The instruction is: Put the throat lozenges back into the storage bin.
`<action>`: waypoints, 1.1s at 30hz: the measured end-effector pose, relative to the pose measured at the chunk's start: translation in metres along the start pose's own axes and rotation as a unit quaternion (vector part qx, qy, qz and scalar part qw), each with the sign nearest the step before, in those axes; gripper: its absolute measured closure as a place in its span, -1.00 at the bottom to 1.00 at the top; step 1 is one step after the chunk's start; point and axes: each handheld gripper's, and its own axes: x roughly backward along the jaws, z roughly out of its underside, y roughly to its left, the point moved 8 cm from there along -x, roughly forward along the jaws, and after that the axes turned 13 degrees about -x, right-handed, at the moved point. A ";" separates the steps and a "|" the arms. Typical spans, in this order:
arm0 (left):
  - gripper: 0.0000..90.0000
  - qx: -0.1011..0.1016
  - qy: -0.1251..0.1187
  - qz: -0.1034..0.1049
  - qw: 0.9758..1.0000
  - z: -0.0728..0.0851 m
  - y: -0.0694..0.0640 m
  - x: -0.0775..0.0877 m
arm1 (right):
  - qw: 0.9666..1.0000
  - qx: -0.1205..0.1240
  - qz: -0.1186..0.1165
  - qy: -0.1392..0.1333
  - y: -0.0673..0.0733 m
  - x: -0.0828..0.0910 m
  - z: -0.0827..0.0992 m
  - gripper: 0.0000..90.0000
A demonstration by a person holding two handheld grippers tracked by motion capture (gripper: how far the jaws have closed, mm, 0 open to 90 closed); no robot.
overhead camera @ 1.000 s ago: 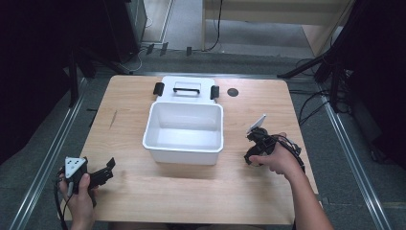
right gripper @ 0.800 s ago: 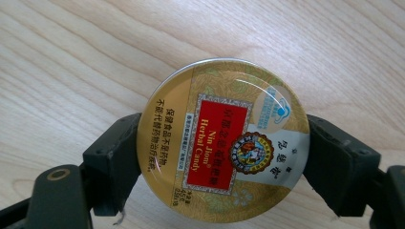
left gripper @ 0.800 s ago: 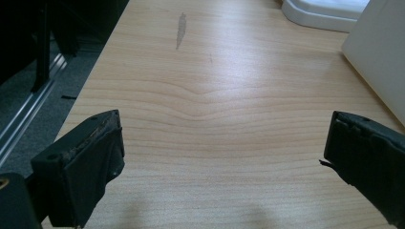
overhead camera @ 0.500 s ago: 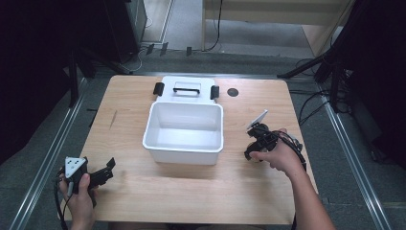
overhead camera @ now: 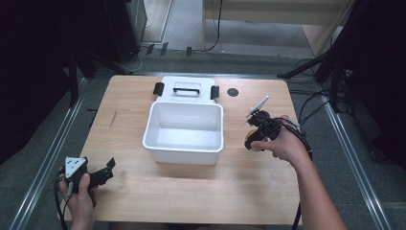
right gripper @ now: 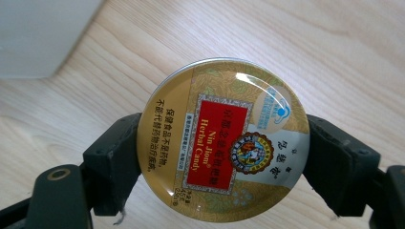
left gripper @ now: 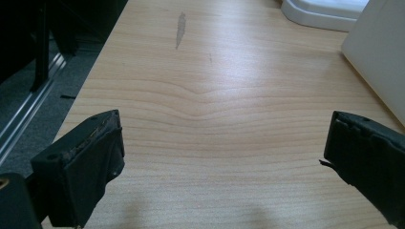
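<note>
Two claws in play. The right claw (right gripper: 222,157) pinches a round candy tin (right gripper: 223,139) by its rim, one jaw on each side, label facing the camera, just above the bench (overhead camera: 268,191). It hangs right of the white bin (overhead camera: 184,132), whose lid (overhead camera: 186,88) lies at the far side. The left claw (left gripper: 219,162) rests spread and empty at the near left corner. Likely step: carrying the tin to the bin. Do it well by keeping the squeeze even across the widest part, since that smooth rim could slip; lift clear of the bin wall, then lower inside before letting go.
</note>
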 end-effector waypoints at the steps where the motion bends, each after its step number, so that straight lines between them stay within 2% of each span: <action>1: -0.99 0.000 0.000 0.000 1.000 0.000 0.000 0.000 | 1.000 0.000 0.000 0.000 0.000 0.000 0.000 -0.55; 3: -0.99 0.000 0.001 0.001 1.000 0.000 0.000 0.000 | 1.000 0.012 -0.005 -0.001 0.005 0.008 -0.005 -0.55; 6: -0.99 0.000 0.001 0.001 1.000 0.000 0.000 0.000 | 1.000 0.017 -0.004 0.000 0.008 0.012 -0.008 -0.55; 7: -1.00 0.001 0.000 0.002 1.000 -0.001 0.000 -0.001 | 1.000 0.025 0.001 0.002 0.009 0.017 -0.012 -0.55; 17: -1.00 0.002 0.001 0.002 1.000 0.000 -0.001 -0.001 | 0.999 0.035 -0.003 -0.011 0.021 0.044 -0.029 -0.55; 18: -0.99 0.002 0.001 0.002 1.000 0.000 -0.001 -0.001 | 0.999 0.042 -0.004 -0.015 0.022 0.046 -0.031 -0.55; 26: -1.00 0.002 0.000 0.001 1.000 -0.001 -0.001 -0.001 | 0.998 0.059 -0.005 -0.017 0.039 0.059 -0.040 -0.55; 33: -0.99 0.002 -0.001 0.002 1.000 -0.001 -0.001 -0.001 | 0.996 0.082 -0.008 -0.021 0.051 0.063 -0.046 -0.55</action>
